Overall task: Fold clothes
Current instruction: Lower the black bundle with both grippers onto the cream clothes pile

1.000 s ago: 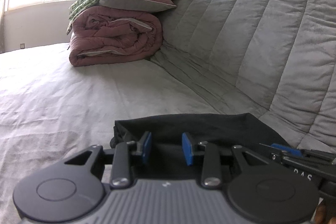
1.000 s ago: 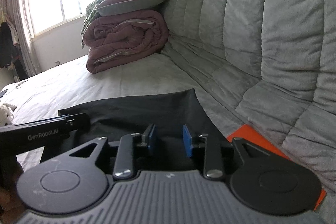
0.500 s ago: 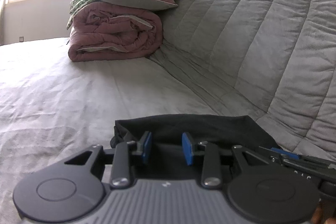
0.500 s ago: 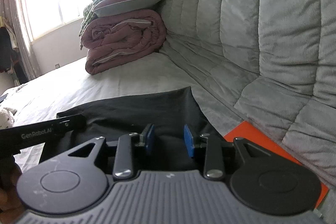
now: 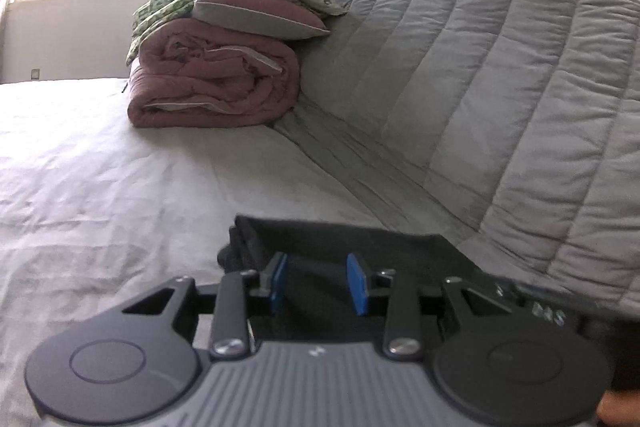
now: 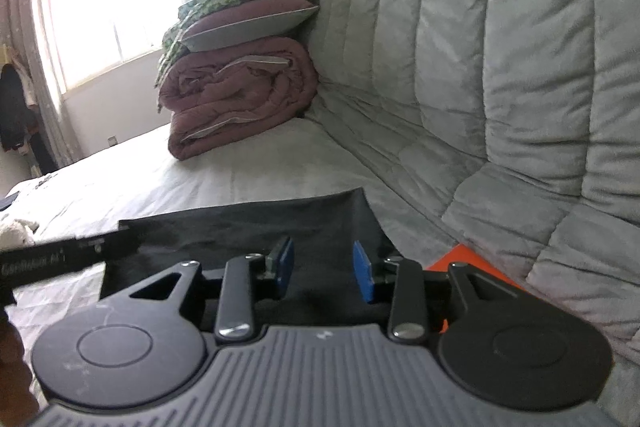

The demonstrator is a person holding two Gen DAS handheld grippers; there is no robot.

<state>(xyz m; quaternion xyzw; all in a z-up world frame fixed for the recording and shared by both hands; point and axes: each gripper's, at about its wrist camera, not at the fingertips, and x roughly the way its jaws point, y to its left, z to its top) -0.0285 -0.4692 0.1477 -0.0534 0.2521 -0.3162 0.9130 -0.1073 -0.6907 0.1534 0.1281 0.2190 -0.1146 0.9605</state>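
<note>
A folded black garment (image 5: 344, 243) lies flat on the pale grey bed sheet (image 5: 100, 187), beside the quilted grey headboard. It also shows in the right wrist view (image 6: 256, 227). My left gripper (image 5: 318, 283) is open and empty, low over the garment's near part. My right gripper (image 6: 323, 269) is open and empty, also low over the garment. The left gripper's arm (image 6: 60, 255) crosses the left of the right wrist view.
A rolled maroon duvet (image 5: 216, 87) topped with pillows and a green patterned cloth stands at the far end against the headboard (image 5: 500, 87). An orange flat object (image 6: 480, 275) lies to the right of the garment. A window (image 6: 112, 11) is at the back left.
Both grippers have risen and tilted up a little over the garment. The jaws stay open. The garment has not moved.
</note>
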